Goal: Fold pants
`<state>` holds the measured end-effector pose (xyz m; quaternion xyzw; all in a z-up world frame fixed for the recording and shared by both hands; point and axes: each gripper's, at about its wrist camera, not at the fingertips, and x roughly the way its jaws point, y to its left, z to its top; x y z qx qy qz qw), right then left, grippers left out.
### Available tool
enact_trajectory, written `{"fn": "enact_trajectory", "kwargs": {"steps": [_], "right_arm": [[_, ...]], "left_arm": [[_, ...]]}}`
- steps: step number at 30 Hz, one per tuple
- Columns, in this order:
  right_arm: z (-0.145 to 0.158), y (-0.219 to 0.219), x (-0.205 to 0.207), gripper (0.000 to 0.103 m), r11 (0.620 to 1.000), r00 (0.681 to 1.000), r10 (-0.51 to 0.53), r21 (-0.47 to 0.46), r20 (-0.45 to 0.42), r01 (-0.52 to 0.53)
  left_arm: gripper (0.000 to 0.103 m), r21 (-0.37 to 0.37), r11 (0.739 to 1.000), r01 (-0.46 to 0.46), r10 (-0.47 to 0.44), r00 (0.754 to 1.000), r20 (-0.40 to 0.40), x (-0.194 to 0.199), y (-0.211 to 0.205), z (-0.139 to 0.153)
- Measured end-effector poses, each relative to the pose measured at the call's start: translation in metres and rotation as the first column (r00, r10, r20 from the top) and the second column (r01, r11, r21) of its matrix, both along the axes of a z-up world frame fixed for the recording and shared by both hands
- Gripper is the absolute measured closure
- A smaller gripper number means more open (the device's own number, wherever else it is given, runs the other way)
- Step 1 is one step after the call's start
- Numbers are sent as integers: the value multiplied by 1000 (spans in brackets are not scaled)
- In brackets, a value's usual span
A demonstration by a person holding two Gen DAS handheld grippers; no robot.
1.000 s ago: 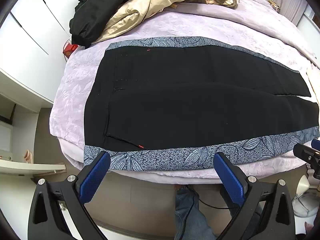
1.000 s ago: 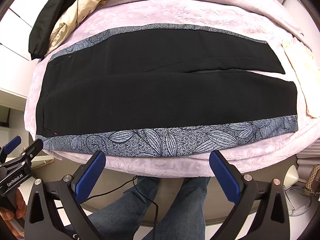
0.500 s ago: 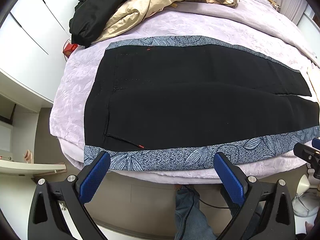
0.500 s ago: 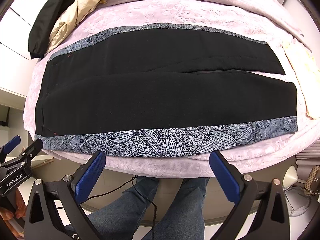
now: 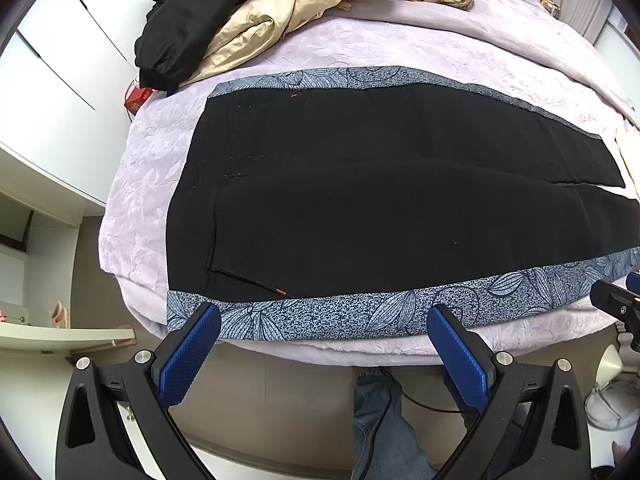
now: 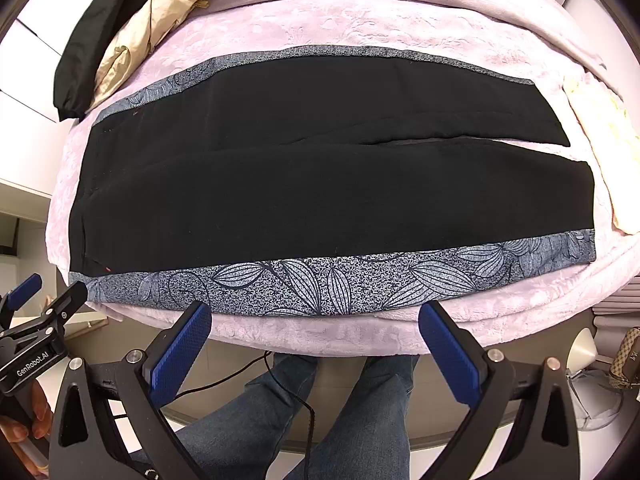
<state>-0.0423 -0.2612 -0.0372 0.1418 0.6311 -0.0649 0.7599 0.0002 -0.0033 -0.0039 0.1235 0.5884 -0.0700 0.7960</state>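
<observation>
**Pants flat on the bed, both hand-held grippers wide and empty**

A bed (image 5: 136,184) under a lilac blanket stands beside white cupboards (image 5: 48,80), with a pile of clothes (image 5: 256,20) at its far left. The pants (image 5: 380,200) lie spread flat across it, waist left, legs running right, patterned side strips along the near and far edges. The left hand-held gripper (image 5: 324,320) and right hand-held gripper (image 6: 316,316) hover just off the near edge, fingers spread wide, holding nothing.
</observation>
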Motion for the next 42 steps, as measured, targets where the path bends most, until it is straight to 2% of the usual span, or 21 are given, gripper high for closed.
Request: {"fn": "enact_trajectory", "kwargs": {"steps": [4, 7, 11, 23, 26, 29, 31, 34, 37, 39, 40, 42], "right_arm": [[-1, -1, 2, 0, 1000, 1000, -8, 2, 0, 8], [-2, -2, 4, 0, 1000, 1000, -14, 6, -1, 14], [-4, -4, 5, 0, 1000, 1000, -9, 5, -6, 9], [-12, -1, 9, 0, 1000, 1000, 16, 4, -19, -16], [-15, -3, 9, 0, 999, 1000, 16, 37, -4, -16], [-25, -4, 10, 0, 989, 999, 20, 149, 28, -23], [-37, -4, 9, 0, 961, 999, 15, 274, 42, -26], [-61, 0, 6, 0, 874, 998, 3, 485, 57, -30], [-89, 10, 3, 3, 800, 999, 7, 599, 50, -36], [-106, 15, 2, 27, 779, 1000, -2, 627, 29, -17], [-117, 16, 3, 41, 756, 1000, -9, 655, 15, -3], [-136, 17, 4, 42, 709, 1000, -25, 705, -11, 26]], "left_arm": [[0, 21, 1000, -8, 8, 1000, 30, -1, 1, -2], [0, -17, 1000, -14, 14, 1000, -7, -1, 2, -5], [0, -2, 1000, -20, 20, 1000, -2, -1, 3, -8], [0, 16, 999, -37, 38, 998, -52, -2, 1, -14], [0, -8, 998, -56, 56, 997, -53, -1, 6, -14], [0, -72, 991, -117, 114, 992, -46, 3, 20, -19], [0, -104, 981, -164, 157, 985, -72, 5, 31, -31], [0, -146, 964, -220, 203, 971, -125, 5, 49, -51], [0, -207, 940, -271, 239, 956, -168, -1, 67, -65], [12, -248, 919, -308, 265, 945, -192, -7, 80, -76], [14, -260, 911, -319, 269, 940, -208, -8, 84, -81], [14, -274, 899, -341, 282, 931, -233, -12, 90, -89]]}}
